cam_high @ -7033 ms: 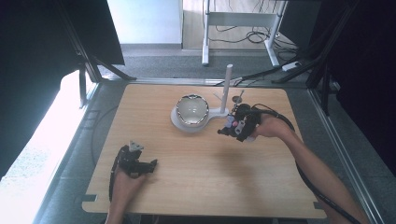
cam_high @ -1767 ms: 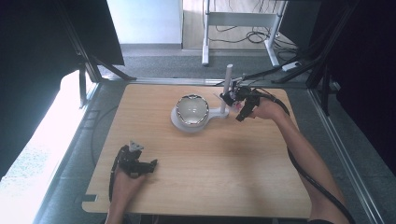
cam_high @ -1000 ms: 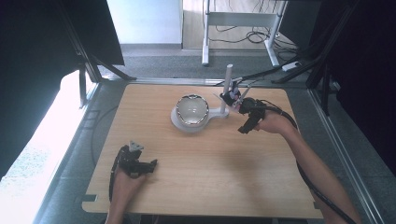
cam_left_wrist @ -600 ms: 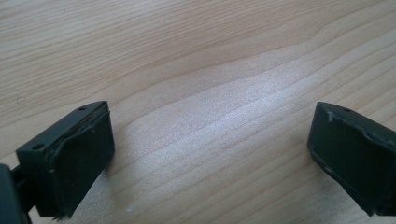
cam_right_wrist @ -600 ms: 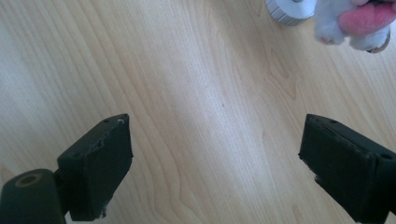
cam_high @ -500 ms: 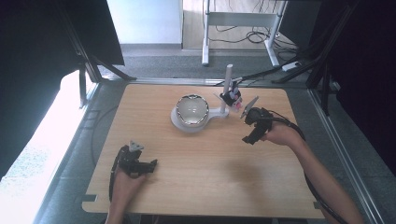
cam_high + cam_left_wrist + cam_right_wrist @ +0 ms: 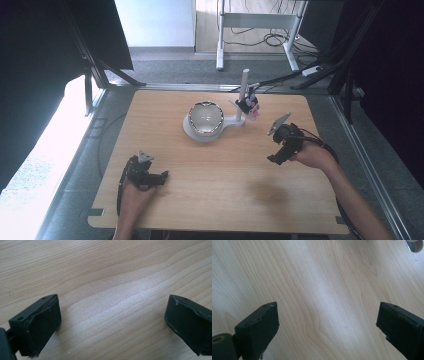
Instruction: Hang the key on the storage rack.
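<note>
1. The left gripper [image 7: 145,175] sits low on the left of the wooden table [image 7: 210,200], jaws spread wide, holding nothing.
2. The shiny bowl [image 7: 205,117] is in the upper middle.
3. A small dark thing [image 7: 247,105] hangs on the white post [image 7: 243,95] beside it.
4. The right gripper [image 7: 280,150] is at the right, jaws wide apart, empty.

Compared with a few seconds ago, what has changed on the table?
The right tool let go of the small dark-and-pink object, left at the white post, then drew back toward the person, jaws open. The left tool, the bowl and its white stand stayed as they were.
</note>
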Action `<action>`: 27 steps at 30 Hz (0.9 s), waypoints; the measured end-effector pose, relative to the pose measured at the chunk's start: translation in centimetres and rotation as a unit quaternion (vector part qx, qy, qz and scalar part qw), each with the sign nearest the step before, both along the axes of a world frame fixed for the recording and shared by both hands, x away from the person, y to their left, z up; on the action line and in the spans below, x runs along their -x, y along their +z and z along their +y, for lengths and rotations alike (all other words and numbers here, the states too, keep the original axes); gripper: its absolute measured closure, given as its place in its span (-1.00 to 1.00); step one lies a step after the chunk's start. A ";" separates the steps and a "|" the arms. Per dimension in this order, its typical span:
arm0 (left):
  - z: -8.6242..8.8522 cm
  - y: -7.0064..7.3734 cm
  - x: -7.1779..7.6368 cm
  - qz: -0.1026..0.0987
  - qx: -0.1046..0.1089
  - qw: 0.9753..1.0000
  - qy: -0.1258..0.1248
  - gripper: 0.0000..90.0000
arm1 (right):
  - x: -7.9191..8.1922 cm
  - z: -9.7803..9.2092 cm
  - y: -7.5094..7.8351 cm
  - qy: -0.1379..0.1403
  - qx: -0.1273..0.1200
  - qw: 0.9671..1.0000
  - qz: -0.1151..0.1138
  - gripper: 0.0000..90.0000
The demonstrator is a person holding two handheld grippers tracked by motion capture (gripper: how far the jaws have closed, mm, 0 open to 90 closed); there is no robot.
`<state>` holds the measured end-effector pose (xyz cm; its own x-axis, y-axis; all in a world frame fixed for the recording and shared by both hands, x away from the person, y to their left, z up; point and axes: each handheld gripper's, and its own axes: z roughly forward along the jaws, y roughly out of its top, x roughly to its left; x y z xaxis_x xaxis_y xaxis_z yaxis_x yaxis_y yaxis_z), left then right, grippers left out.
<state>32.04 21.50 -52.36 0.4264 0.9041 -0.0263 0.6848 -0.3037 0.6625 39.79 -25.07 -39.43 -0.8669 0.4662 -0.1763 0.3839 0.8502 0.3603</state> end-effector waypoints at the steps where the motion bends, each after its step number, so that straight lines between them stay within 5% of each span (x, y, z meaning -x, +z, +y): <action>1: 0.0 0.0 0.0 0.000 0.000 1.000 0.000 -0.99 | 0.5 -0.4 -0.1 -0.002 -0.002 1.000 -0.002 -0.92; 13: 0.0 0.0 0.0 0.001 0.000 1.000 0.000 -0.99 | 2.8 -1.8 -1.4 -0.018 -0.026 0.999 -0.013 -0.95; 27: 0.0 0.0 0.0 0.001 0.000 1.000 0.000 -0.99 | 4.6 -2.5 -4.7 -0.058 -0.097 0.993 -0.020 -0.96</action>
